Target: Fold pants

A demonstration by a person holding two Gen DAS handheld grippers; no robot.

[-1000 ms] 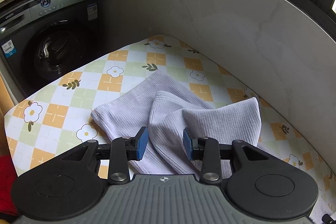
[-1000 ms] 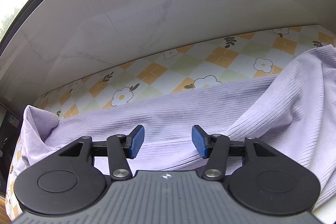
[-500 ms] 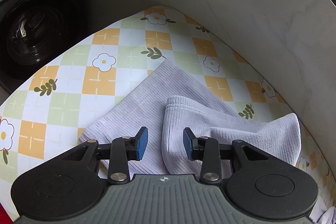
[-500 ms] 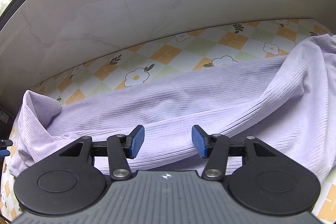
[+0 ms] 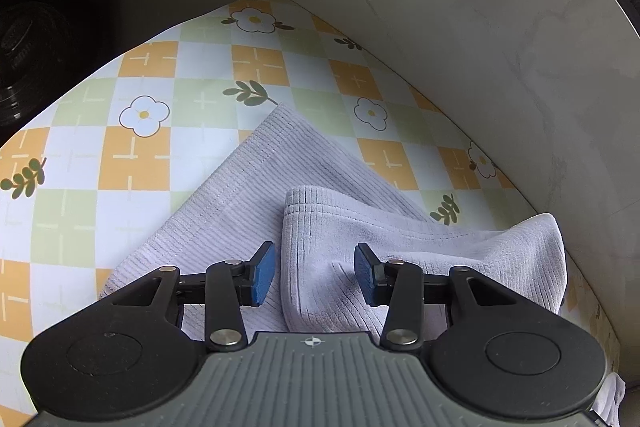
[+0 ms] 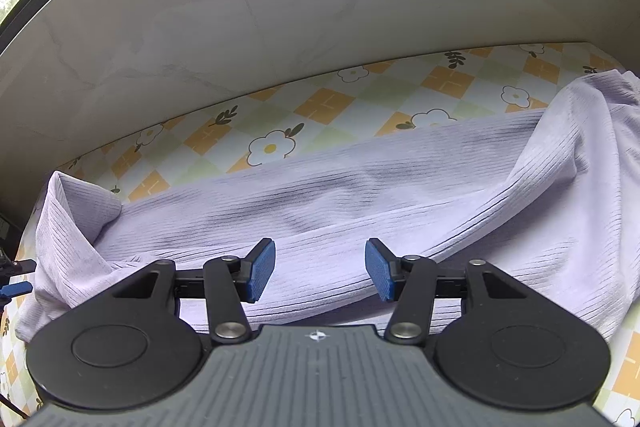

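Observation:
Pale lilac ribbed pants [image 5: 256, 187] lie on a checked flower-print tablecloth [image 5: 132, 155]. In the left wrist view one leg end lies flat and a second cuff [image 5: 320, 211] is folded over it. My left gripper [image 5: 315, 273] hovers just above that cuff's edge; its jaws are opening and its blue pads press on nothing. In the right wrist view the pants [image 6: 360, 195] stretch across the table in a long rumpled band. My right gripper [image 6: 320, 269] stands open over the cloth's near fold, gripping nothing.
A grey marble-look wall [image 6: 320, 7] runs along the table's far side. A dark washing machine [image 5: 28, 27] stands beyond the table's left edge. A raised hump of cloth [image 6: 68, 203] sits at the left end, and the other gripper's blue tip [image 6: 12, 287] shows there.
The left gripper moved forward and down toward the folded cuff, tilting further down, and its jaws widened slightly. The right gripper slid a little along the pants and stayed open.

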